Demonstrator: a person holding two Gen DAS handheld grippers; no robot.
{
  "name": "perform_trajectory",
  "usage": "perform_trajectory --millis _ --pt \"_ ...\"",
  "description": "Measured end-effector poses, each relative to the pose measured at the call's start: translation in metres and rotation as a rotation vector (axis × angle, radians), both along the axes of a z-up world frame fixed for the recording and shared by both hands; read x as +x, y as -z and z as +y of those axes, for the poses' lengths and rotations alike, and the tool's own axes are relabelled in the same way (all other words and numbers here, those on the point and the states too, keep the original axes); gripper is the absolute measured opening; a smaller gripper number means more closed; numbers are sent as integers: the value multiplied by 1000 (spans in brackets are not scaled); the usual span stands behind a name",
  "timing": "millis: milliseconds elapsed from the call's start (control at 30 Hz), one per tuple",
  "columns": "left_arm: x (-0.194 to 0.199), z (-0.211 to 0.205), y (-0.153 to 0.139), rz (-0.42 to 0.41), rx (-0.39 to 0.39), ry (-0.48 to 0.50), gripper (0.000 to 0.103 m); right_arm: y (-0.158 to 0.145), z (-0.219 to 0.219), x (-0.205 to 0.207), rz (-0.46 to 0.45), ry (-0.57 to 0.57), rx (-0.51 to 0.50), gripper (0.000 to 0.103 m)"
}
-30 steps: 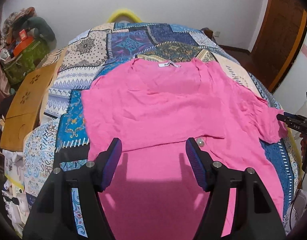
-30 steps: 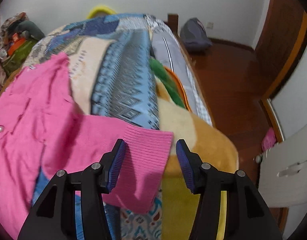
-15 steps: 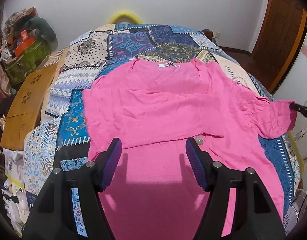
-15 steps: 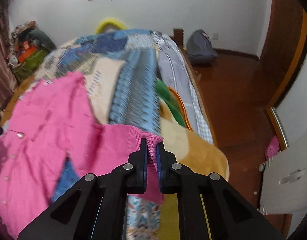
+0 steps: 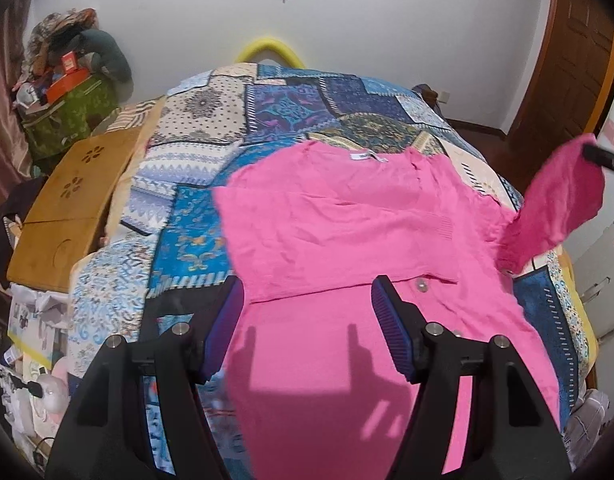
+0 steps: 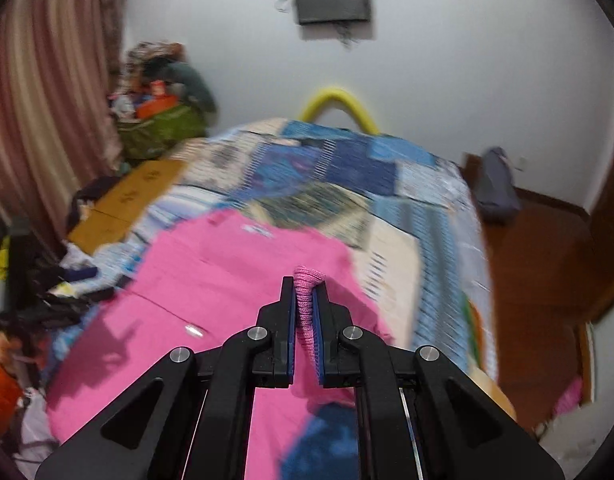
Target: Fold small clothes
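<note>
A pink knit cardigan (image 5: 347,240) lies spread on the patchwork bedspread (image 5: 291,112), its left sleeve folded across the chest. My left gripper (image 5: 307,312) is open and empty, hovering over the cardigan's lower half. My right gripper (image 6: 305,300) is shut on the ribbed cuff of the right sleeve (image 6: 307,280). In the left wrist view that sleeve (image 5: 555,208) hangs lifted above the bed's right edge, and the right gripper's tip (image 5: 603,156) shows at the frame edge. The cardigan's body (image 6: 227,272) lies below and to the left in the blurred right wrist view.
A wooden lap tray (image 5: 71,200) lies on the bed's left side. A green bag with clutter (image 5: 67,108) stands in the back left corner. A white cabinet (image 5: 599,276) is right of the bed. A wooden door (image 5: 567,60) and floor are to the right.
My right gripper closed on the sleeve cuff, then lifted it and swung toward the cardigan's body. The sleeve now hangs in the air. My left gripper stayed open and nearly still.
</note>
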State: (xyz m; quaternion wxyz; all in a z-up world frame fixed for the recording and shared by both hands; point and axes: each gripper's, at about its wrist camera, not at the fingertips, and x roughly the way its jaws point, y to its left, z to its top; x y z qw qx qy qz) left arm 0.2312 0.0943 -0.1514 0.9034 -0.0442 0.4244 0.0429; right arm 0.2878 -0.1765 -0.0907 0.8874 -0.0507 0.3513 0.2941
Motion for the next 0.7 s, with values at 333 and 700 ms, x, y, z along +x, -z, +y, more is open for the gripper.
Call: perform_trajectory --millis 333,700 --pt "-16 42 -5 0 -57 -58 66 21 121 11 68 -213 9 8" --pt "1 30 9 42 -132 -30 66 33 108 6 46 -202 -37 30"
